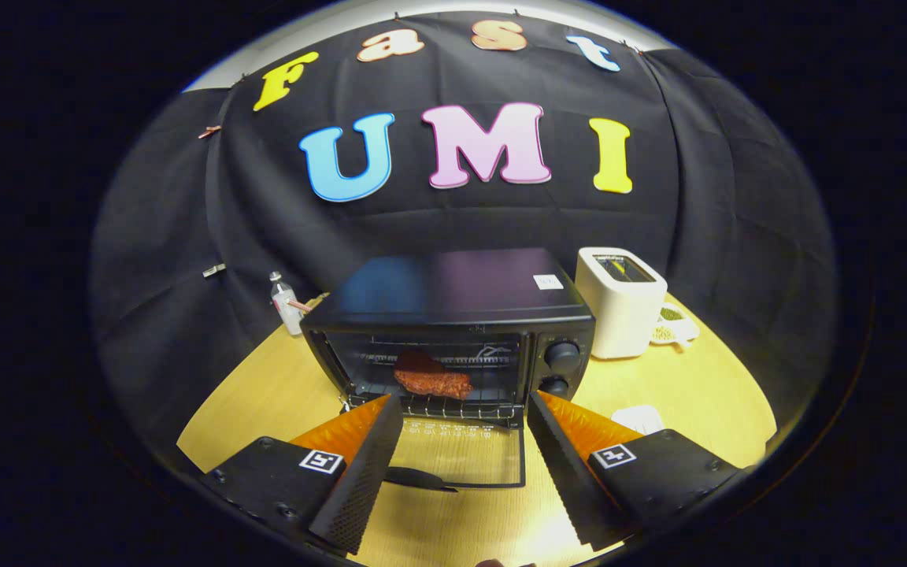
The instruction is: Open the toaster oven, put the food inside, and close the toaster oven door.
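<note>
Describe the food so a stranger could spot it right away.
Find the black toaster oven on the yellow wooden table, its glass door folded down between the open gripper fingers. On its wire rack lies the reddish-brown meat-like slab, the only red item.

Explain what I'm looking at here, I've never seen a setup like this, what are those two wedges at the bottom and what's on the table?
The camera rides on a hand-held gripper that a person carries; the two wedges are its fingers, spread apart and holding nothing. Just beyond them, on a wooden table, stands a black toaster oven with its door folded down flat. A reddish piece of food lies on the rack inside. Beside the oven on the knob side stands a white toaster; on the other side, a small bottle.
</note>
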Available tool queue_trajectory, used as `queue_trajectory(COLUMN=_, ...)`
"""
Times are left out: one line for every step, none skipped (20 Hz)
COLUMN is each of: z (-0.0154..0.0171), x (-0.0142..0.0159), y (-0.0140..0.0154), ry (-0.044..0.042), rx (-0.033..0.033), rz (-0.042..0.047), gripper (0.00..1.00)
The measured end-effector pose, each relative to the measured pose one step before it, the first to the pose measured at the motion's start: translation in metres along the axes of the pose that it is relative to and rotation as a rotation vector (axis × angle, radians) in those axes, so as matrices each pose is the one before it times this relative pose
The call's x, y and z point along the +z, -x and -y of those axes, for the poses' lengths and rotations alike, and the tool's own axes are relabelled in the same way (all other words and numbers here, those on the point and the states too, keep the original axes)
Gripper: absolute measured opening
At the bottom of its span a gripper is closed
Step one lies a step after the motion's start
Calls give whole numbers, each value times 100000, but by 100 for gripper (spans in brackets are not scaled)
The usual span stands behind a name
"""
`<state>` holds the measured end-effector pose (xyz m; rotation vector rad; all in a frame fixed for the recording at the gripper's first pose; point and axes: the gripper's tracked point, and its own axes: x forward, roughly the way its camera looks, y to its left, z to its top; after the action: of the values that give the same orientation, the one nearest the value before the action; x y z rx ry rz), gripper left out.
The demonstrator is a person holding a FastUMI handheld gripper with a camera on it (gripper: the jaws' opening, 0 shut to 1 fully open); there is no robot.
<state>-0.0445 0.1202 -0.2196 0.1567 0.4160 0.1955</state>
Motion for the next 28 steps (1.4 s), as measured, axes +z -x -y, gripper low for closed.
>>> queue_trajectory(z=-459, x=65, y=562, ry=593, rx=715, rz=-28, gripper=99)
queue_trajectory(z=-1059, x=-669, y=504, ry=-366, rx=2763, rz=-2072, gripper=99)
queue_trajectory(z=-748, x=-1007, y=358, ry=-42, rx=2025, rz=-2768, gripper=99)
queue_trajectory(z=-432, x=-1180, y=500, ry=-772, rx=1389, rz=-3396, gripper=99)
queue_trajectory(z=-769, x=-1250, y=356, ry=-1079, rx=1440, rz=-3129, gripper=99)
queue_trajectory(z=-699, x=-1357, y=130, ry=97, rx=678, rz=-3479, gripper=99)
queue_trajectory(z=-258, x=-1364, y=-78, ry=103, rx=-273, rz=-3485, gripper=99)
queue_trajectory(z=-356, x=-1619, y=-262, ry=-689, rx=224, rz=-4255, gripper=99)
queue_trajectory(z=-471, x=-1543, y=-377, ry=-886, rx=403, rz=-3736, gripper=99)
queue_trajectory(z=-525, x=-1329, y=-578, ry=-633, rx=227, rz=-3687, gripper=99)
queue_trajectory(z=-335, x=-1378, y=-524, ry=-643, rx=-166, rz=-4573, gripper=99)
queue_trajectory(z=-222, x=-1239, y=-420, ry=-1202, rx=-5, rz=-4025, gripper=99)
queue_trajectory(z=-271, x=-1138, y=-388, ry=-1037, rx=-347, rz=-3538, gripper=99)
queue_trajectory(z=-227, x=-966, y=-350, ry=-529, rx=-611, rz=-3244, gripper=99)
queue_trajectory(z=-75, x=-910, y=-509, ry=385, rx=-579, rz=-3674, gripper=99)
queue_trajectory(z=-2, x=-766, y=-619, ry=722, rx=-813, rz=-2992, gripper=99)
queue_trajectory(z=-58, x=-698, y=-614, ry=1012, rx=-711, rz=-2815, gripper=99)
queue_trajectory(z=77, x=-601, y=-562, ry=930, rx=-1089, rz=-2634, gripper=99)
queue_trajectory(z=-50, x=-451, y=-639, ry=529, rx=-944, rz=-1631, gripper=99)
queue_trajectory(z=-137, x=-273, y=-434, ry=350, rx=-873, rz=-1212, gripper=99)
queue_trajectory(z=-58, x=-107, y=-630, ry=223, rx=-1146, rz=-1158, gripper=99)
queue_trajectory(z=145, x=-120, y=-543, ry=-1162, rx=-1497, rz=-802, gripper=99)
queue_trajectory(z=164, x=-111, y=-411, ry=-1835, rx=-1517, rz=-681, gripper=99)
queue_trajectory(z=189, x=218, y=-406, ry=-1062, rx=-1738, rz=-493, gripper=99)
queue_trajectory(z=216, x=750, y=-850, ry=48, rx=-1315, rz=2869, gripper=99)
queue_trajectory(z=43, x=-43, y=265, ry=1239, rx=-1231, rz=-1547, gripper=98)
queue_trajectory(z=211, x=621, y=-266, ry=968, rx=-2018, rz=1792, gripper=99)
queue_trajectory(z=144, x=258, y=-691, ry=26, rx=-1866, rz=-578, gripper=99)
